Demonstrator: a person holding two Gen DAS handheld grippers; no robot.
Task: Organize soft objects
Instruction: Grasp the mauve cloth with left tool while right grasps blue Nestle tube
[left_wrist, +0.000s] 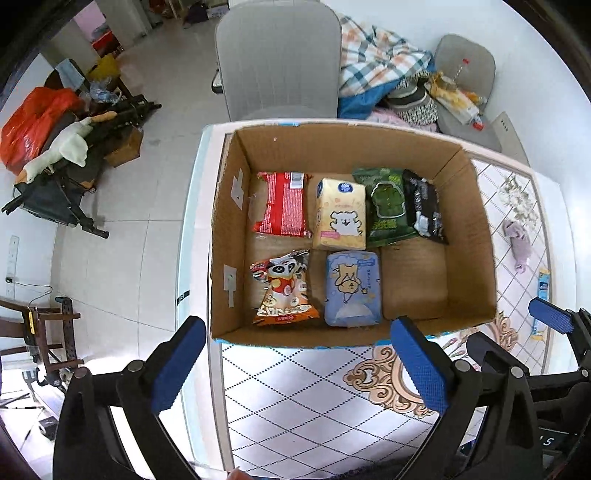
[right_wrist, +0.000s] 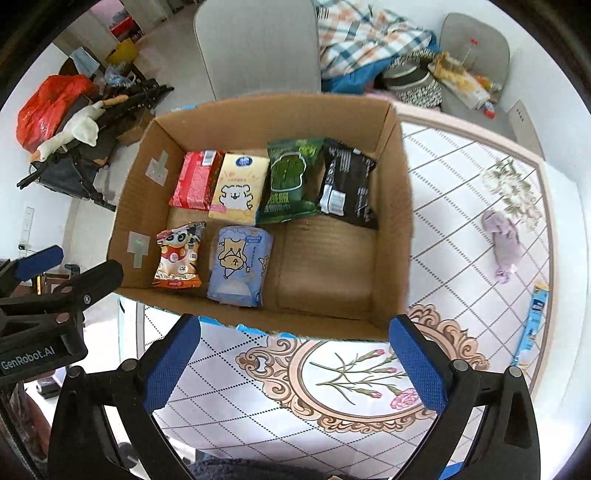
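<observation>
An open cardboard box (left_wrist: 469, 236) (right_wrist: 397, 221) stands on the patterned table. Inside lie a red packet (left_wrist: 284, 203) (right_wrist: 195, 181), a yellow tissue pack (left_wrist: 340, 214) (right_wrist: 238, 188), a green packet (left_wrist: 386, 206) (right_wrist: 290, 181), a black packet (left_wrist: 424, 206) (right_wrist: 347, 184), a panda snack bag (left_wrist: 282, 290) (right_wrist: 179, 256) and a blue tissue pack (left_wrist: 352, 288) (right_wrist: 238, 266). My left gripper (left_wrist: 299, 365) is open and empty, just before the box's near wall. My right gripper (right_wrist: 295, 365) is open and empty at the box's near right. A purple cloth (left_wrist: 517, 240) (right_wrist: 504, 243) and a blue sachet (left_wrist: 541, 302) (right_wrist: 533, 321) lie on the table to the right.
A grey chair (left_wrist: 277, 59) (right_wrist: 258, 48) stands behind the table. A second chair (left_wrist: 465, 81) (right_wrist: 472, 59) holds clutter beside a plaid blanket (left_wrist: 380, 62). A stroller with a plush goose (left_wrist: 59, 151) and red bag (left_wrist: 33, 122) stands on the floor to the left.
</observation>
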